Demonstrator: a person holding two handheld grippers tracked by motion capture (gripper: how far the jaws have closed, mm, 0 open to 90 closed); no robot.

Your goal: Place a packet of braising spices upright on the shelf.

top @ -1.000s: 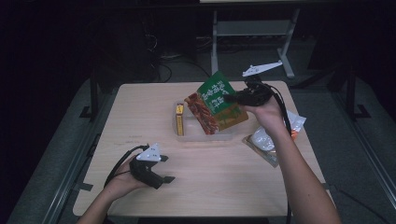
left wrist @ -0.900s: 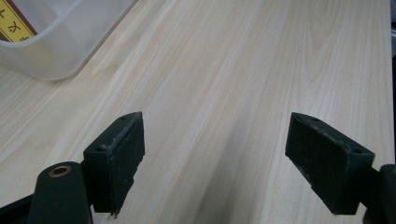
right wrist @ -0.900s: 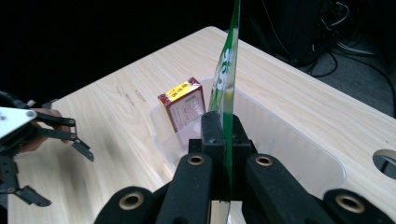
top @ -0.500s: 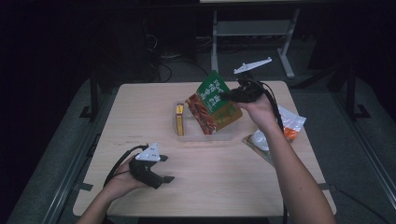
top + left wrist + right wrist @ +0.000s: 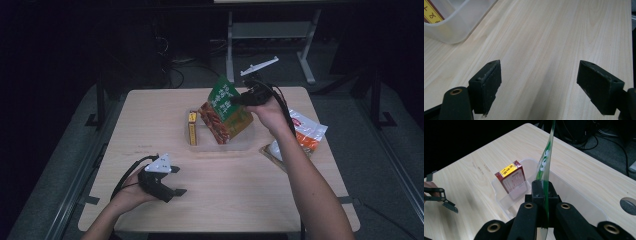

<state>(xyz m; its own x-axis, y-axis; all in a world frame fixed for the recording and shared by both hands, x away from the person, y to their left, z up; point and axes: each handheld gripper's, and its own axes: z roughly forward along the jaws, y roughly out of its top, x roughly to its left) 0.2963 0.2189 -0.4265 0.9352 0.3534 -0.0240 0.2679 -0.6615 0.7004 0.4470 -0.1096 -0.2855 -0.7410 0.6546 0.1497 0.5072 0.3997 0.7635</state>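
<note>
Snack bag point(image 5: 226, 107) lifted higher, pinched in right gripper point(image 5: 235, 99).

Clear bin point(image 5: 250, 145) mid-table point(image 5: 150, 115), small box point(image 5: 192, 128) upright inside at left, snack bag point(image 5: 223, 111) above it, perhaps two packets point(image 5: 306, 134) right.

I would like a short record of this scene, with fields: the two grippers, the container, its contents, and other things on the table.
left gripper: open, low over bare table, holding nothing
right gripper: shut on green snack bag, held above the container
container: clear plastic tub near table centre
contents: red and yellow box standing at one end
other items: orange and white packet at the right edge
</note>
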